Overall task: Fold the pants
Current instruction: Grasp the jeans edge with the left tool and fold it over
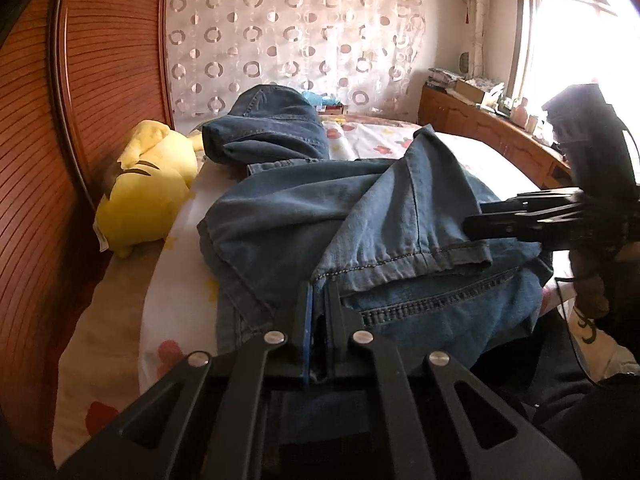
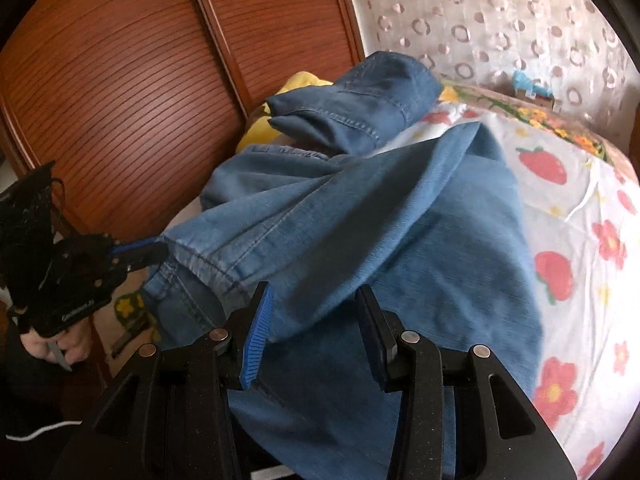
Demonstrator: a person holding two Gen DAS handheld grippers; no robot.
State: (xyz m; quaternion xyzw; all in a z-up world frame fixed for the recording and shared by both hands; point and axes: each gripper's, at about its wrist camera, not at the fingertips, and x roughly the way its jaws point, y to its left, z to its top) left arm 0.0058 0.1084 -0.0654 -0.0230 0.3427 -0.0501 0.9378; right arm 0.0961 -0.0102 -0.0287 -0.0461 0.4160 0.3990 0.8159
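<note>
Left wrist view showed the left gripper [image 1: 318,300] with its fingers clenched on the hem edge of the jeans [image 1: 360,216], denim pinched between the pads at the near corner of the folded-over leg. The jeans lay in a loose heap on the bed [image 1: 120,320], with a floral sheet under them. Their long axis ran from the near hem away toward the curtain [image 1: 296,36], where a bunched part stood raised at the far end.

The right gripper [image 2: 316,320] was half released, fingers apart with a fold of denim lying between them; the pads did not appear to press on it, so no hold could be confirmed. In the left wrist view it entered from the right edge, over the hem seam, on the opposite side of the leg from the left gripper. In my judgement the coming move turns on this: both grippers stood at the near hem line, one at each end of it, with the cloth stretching away from the fingers, so a fold would carry the hem forward along the long axis.

Open room was uneven. A wooden wardrobe [image 1: 80,100] stood close along the left of the bed, and a yellow plush toy [image 1: 148,188] lay between it and the jeans, just beside the left edge of the cloth. Bare sheet showed to the right and far right. The near edge of the bed lay just under the grippers.
</note>
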